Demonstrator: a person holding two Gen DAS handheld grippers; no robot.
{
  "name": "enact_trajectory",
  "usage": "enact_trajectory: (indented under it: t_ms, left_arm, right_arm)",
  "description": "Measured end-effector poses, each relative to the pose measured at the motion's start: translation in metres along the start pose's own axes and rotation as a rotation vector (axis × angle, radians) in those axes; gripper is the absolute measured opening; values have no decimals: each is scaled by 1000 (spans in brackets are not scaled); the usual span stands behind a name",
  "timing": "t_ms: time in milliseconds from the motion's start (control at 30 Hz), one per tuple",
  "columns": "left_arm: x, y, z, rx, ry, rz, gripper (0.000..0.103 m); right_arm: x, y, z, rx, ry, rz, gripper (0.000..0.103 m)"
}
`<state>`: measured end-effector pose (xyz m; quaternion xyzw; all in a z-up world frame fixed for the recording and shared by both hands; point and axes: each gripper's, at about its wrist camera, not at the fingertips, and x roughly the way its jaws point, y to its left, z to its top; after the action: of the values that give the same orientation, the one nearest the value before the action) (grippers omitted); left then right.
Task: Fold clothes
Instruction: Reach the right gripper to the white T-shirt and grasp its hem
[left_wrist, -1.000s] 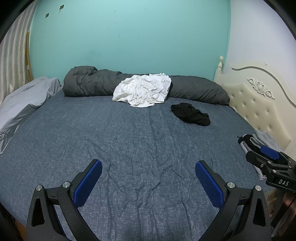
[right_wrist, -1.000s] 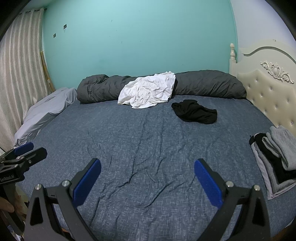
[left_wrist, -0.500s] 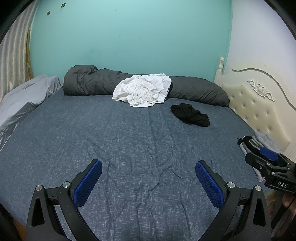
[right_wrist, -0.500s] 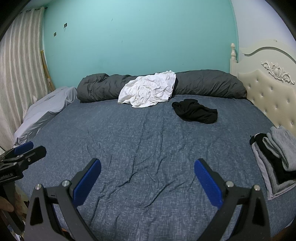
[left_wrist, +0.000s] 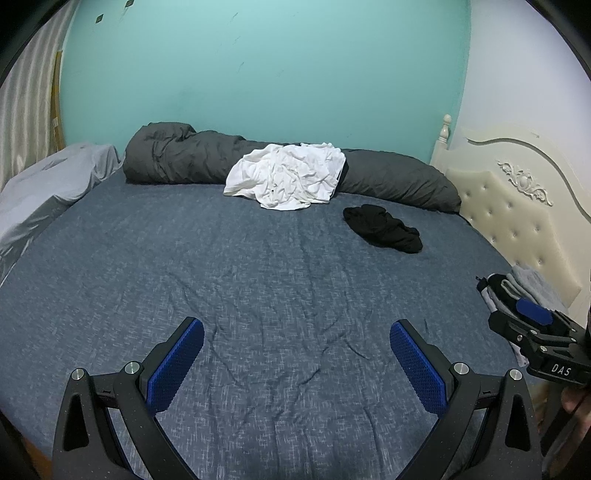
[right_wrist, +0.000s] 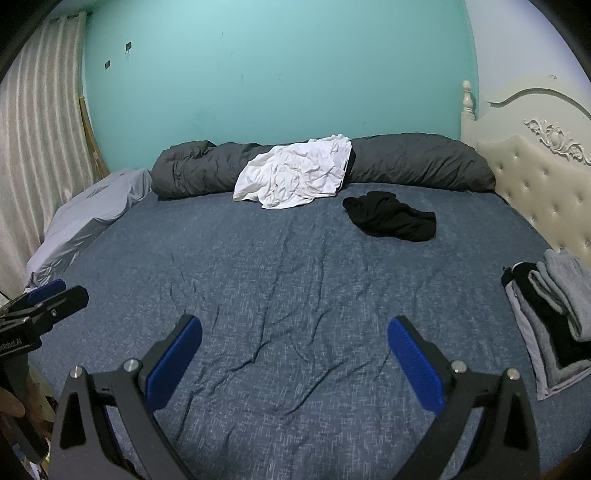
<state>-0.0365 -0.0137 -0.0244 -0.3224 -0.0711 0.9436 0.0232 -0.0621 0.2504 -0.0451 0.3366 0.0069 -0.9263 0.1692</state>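
Clothes on the bed: two loose pieces and one folded stack.

A crumpled white garment (right_wrist: 293, 175) lies draped against the rolled dark duvet at the far edge; a black garment (right_wrist: 391, 216) sits bunched just in front of it (to its right, apart from it). Near the headboard side, a stack of folded grey and black clothes (right_wrist: 554, 317) lies flat at the bed's edge.

left gripper (left_wrist: 297, 349): jaws spread wide, nothing between the blue pads, hovering over the near edge of the bed. right gripper (right_wrist: 294, 347): same pose, jaws wide, empty, level beside it. both point forward.
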Motion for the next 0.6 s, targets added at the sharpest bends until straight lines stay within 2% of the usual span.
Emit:
enact_trajectory:
  t_ms: [167, 267, 467, 600]
  left_arm:
    - [23, 9, 7, -14, 12, 9, 103]
    - [52, 18, 18, -33, 23, 17, 103]
    - [122, 39, 44, -74, 34, 44, 103]
    - [188, 62, 62, -115, 42, 41, 103]
  right_arm:
    - [29, -2, 6, -2, 31, 14, 101]
    - [51, -7, 13, 15, 28, 30, 101]
    - [142, -14, 44, 30, 60, 57, 101]
    - [205, -18, 65, 40, 83, 75, 101]
